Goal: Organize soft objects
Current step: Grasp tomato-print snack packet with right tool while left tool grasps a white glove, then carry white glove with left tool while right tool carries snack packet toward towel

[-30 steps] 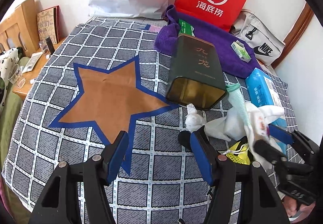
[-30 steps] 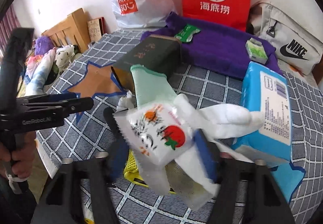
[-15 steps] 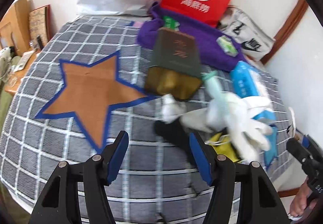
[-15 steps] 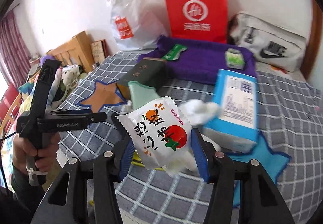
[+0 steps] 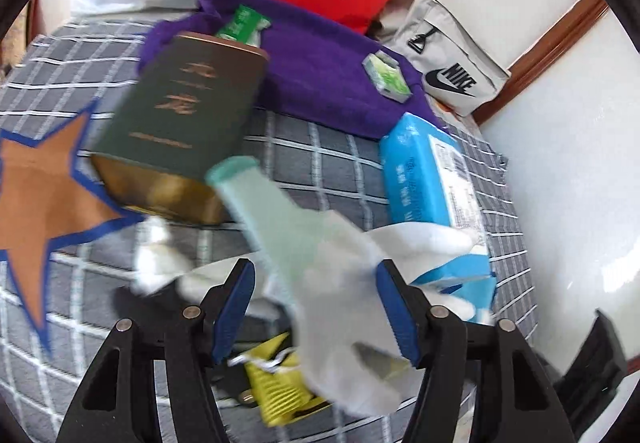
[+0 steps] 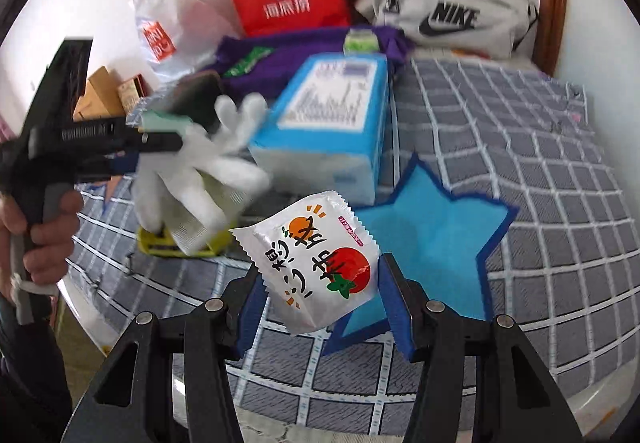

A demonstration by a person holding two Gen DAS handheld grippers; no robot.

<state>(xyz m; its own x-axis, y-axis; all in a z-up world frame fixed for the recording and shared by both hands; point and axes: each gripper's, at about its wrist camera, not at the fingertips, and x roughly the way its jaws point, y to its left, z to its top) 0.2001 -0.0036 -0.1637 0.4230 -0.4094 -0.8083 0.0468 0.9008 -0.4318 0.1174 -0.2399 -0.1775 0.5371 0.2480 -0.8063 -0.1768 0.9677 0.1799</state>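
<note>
A white snack packet (image 6: 316, 263) printed with a tomato was held between the blue pads of the right gripper (image 6: 318, 295), above the checked bedspread (image 6: 560, 203) and beside a blue star patch (image 6: 432, 239). The packet was judged light, crinkly and slippery, best pinched across its flat middle rather than its sealed edges. A white glove with a green cuff (image 5: 320, 263) was seen between the wide-set fingers of the left gripper (image 5: 316, 307); whether it was actually gripped could not be told. The glove was judged limp and best taken at the palm. A blue tissue pack (image 5: 432, 179) lay nearby.
</note>
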